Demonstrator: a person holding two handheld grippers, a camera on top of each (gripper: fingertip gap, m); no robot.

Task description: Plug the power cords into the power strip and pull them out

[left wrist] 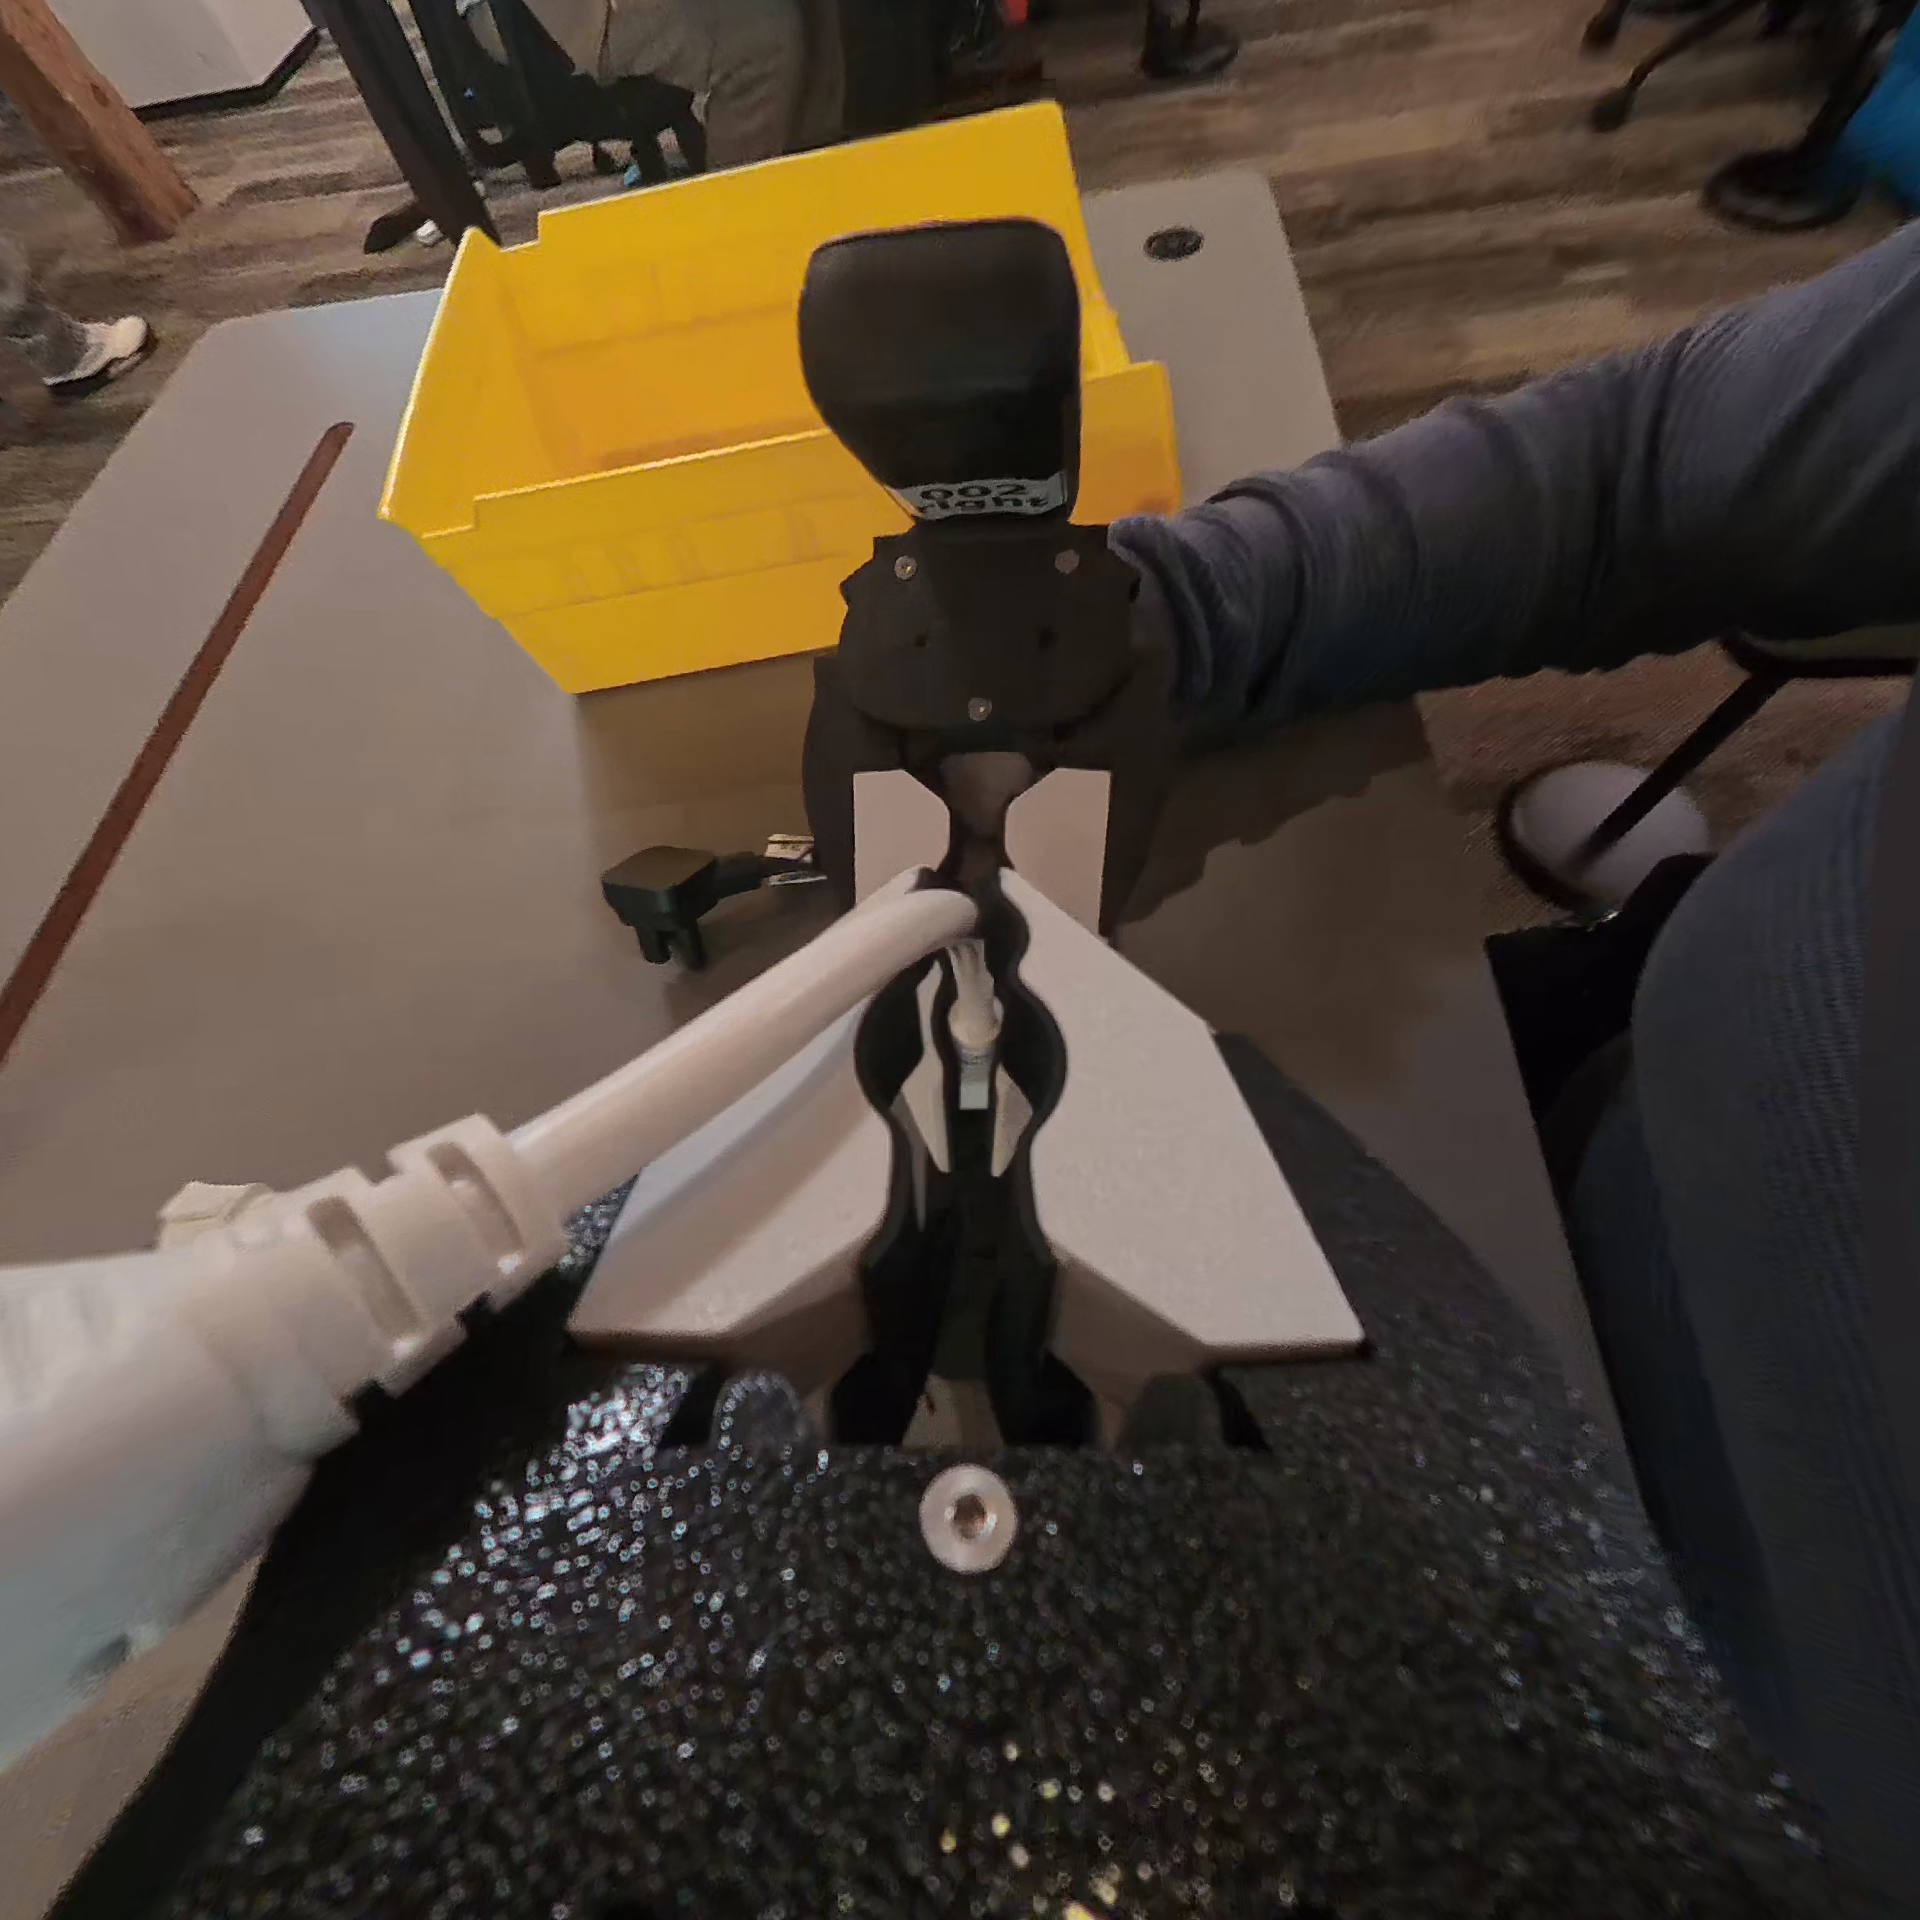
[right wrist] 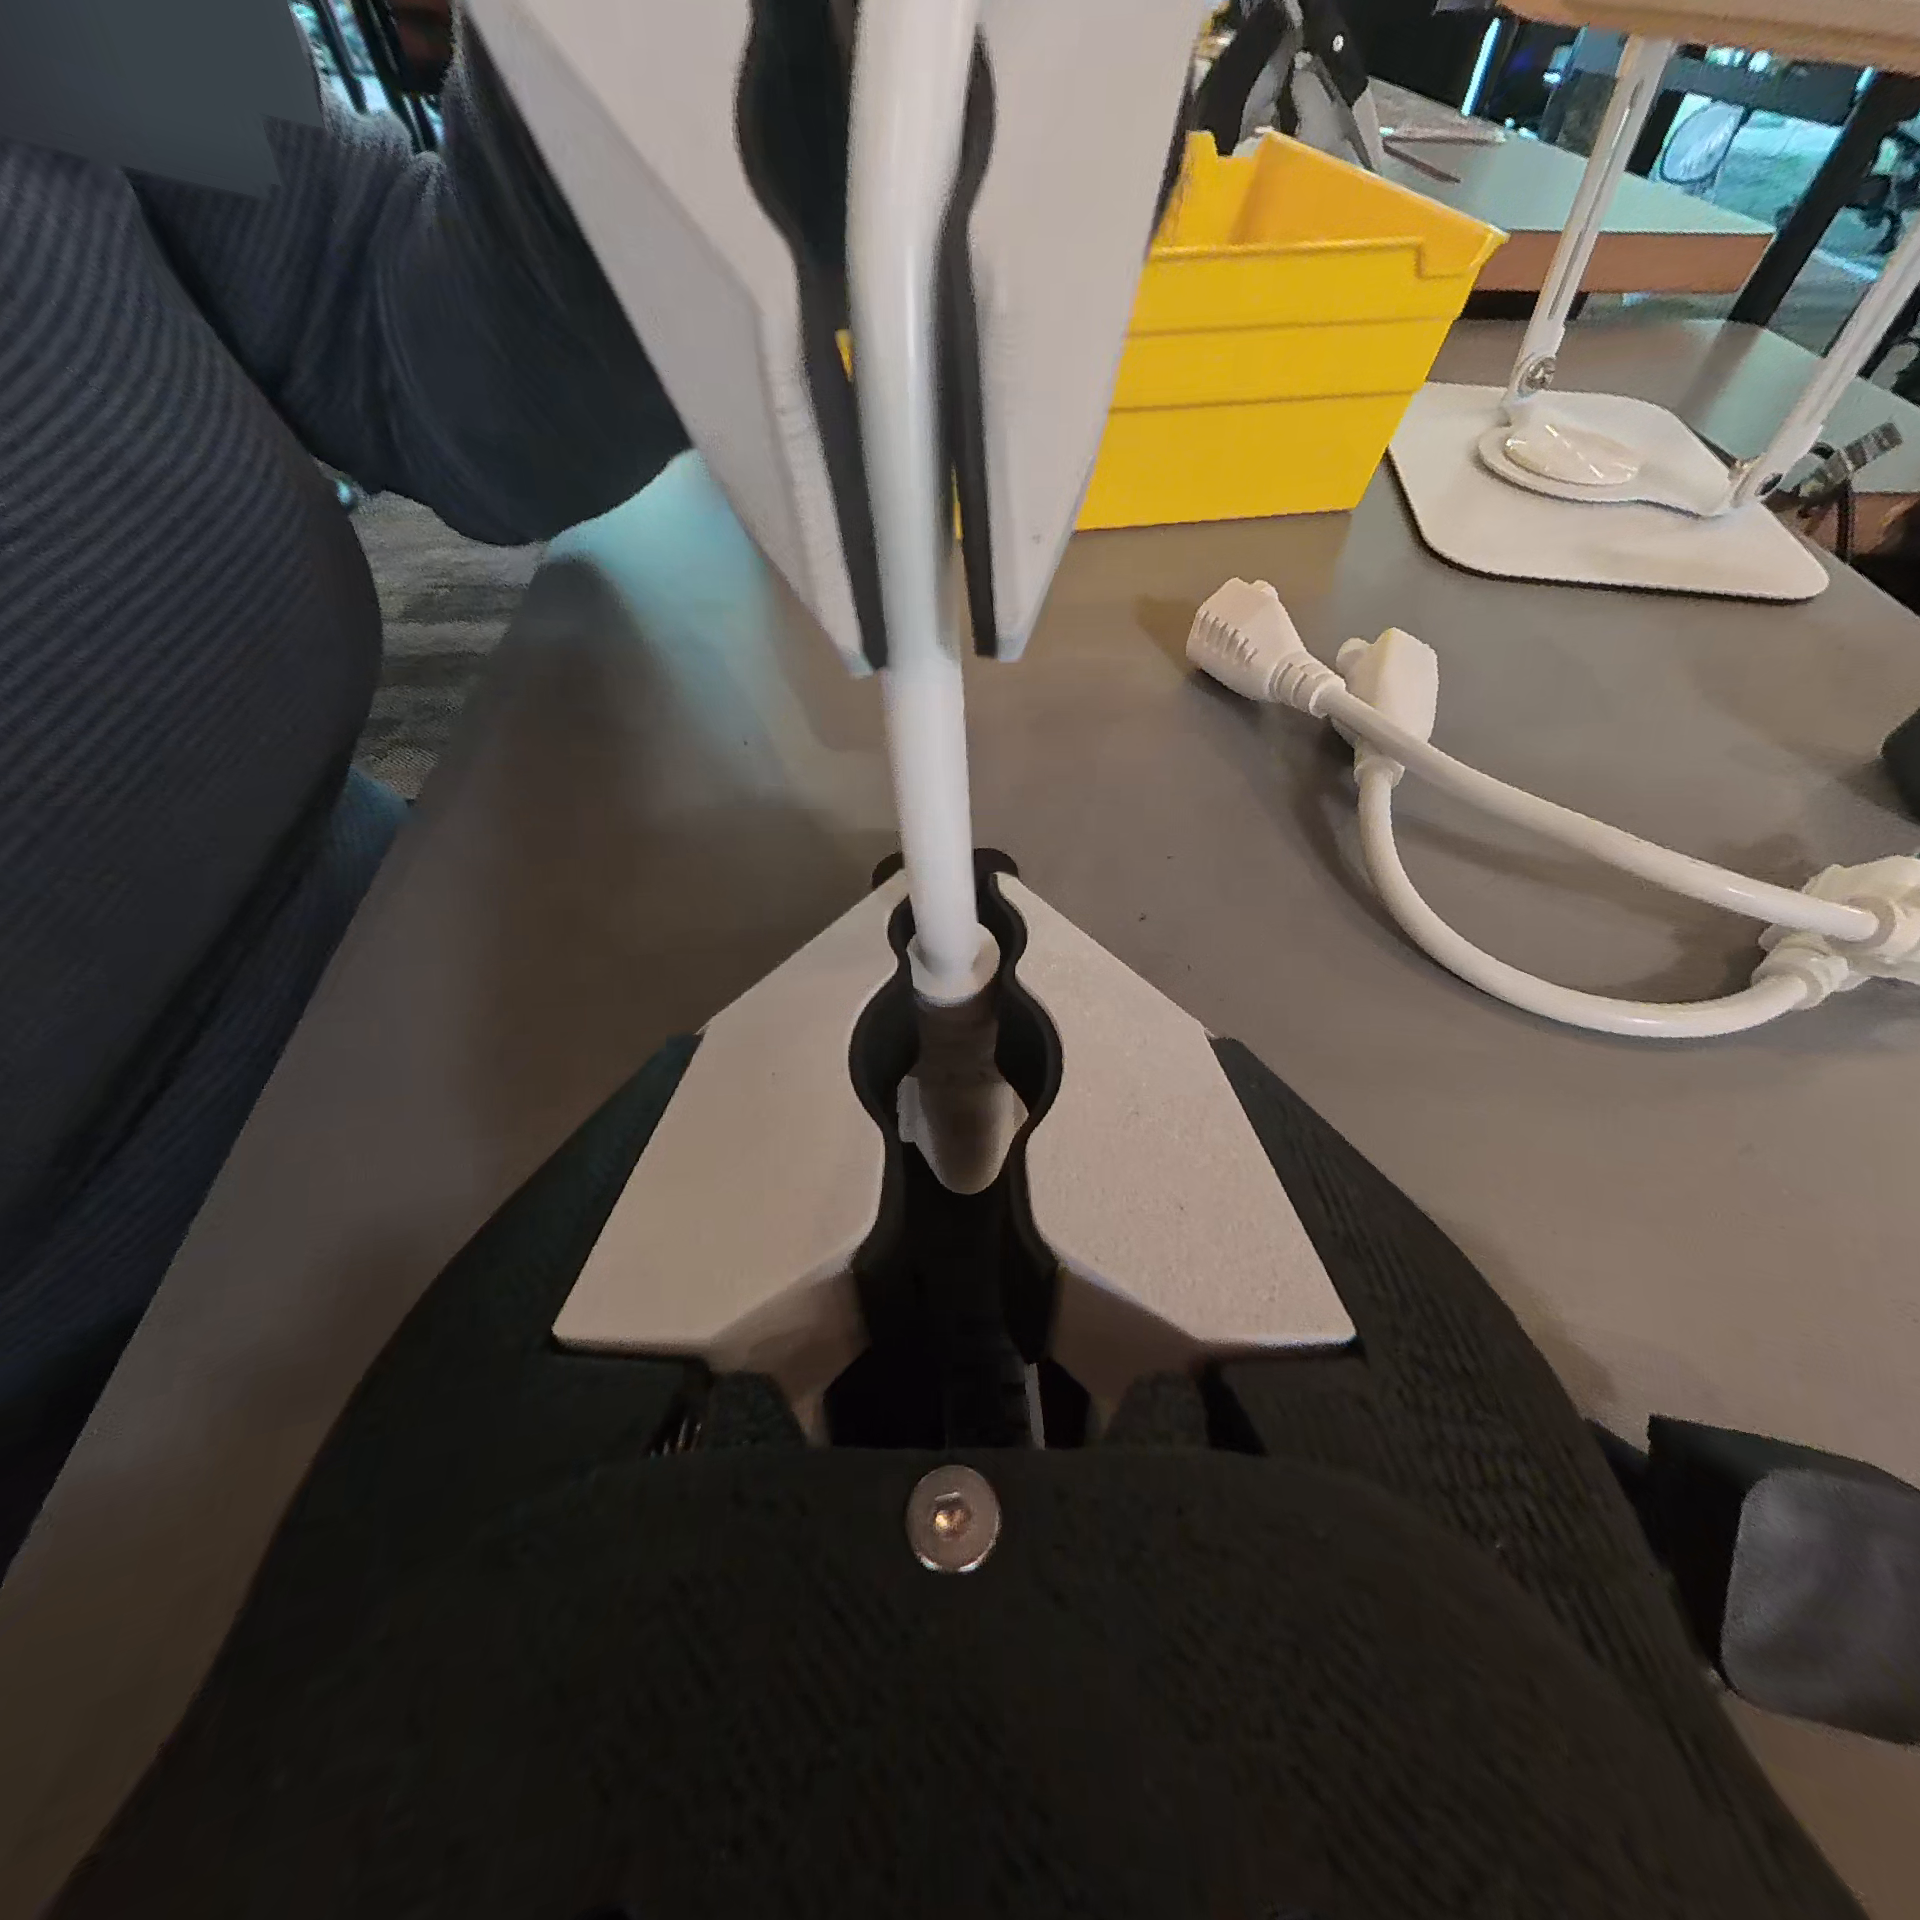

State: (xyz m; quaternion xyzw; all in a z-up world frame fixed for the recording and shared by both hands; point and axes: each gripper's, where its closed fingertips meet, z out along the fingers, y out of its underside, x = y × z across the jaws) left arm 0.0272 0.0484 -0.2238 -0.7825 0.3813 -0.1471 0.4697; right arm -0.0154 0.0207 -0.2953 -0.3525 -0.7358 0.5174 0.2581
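My left gripper is shut on a white power cord. The cord runs out to the left and ends in a ribbed white plug body at the lower left of the left wrist view. My right gripper is shut on the same cord, at a piece with a dark band. The two grippers face each other tip to tip above the table: the right gripper shows in the left wrist view and the left gripper in the right wrist view. I see no power strip.
A yellow bin stands on the grey table behind the grippers. A black adapter plug lies near it. More white cords with plugs lie to the right, before a white stand base. A person's sleeve reaches in.
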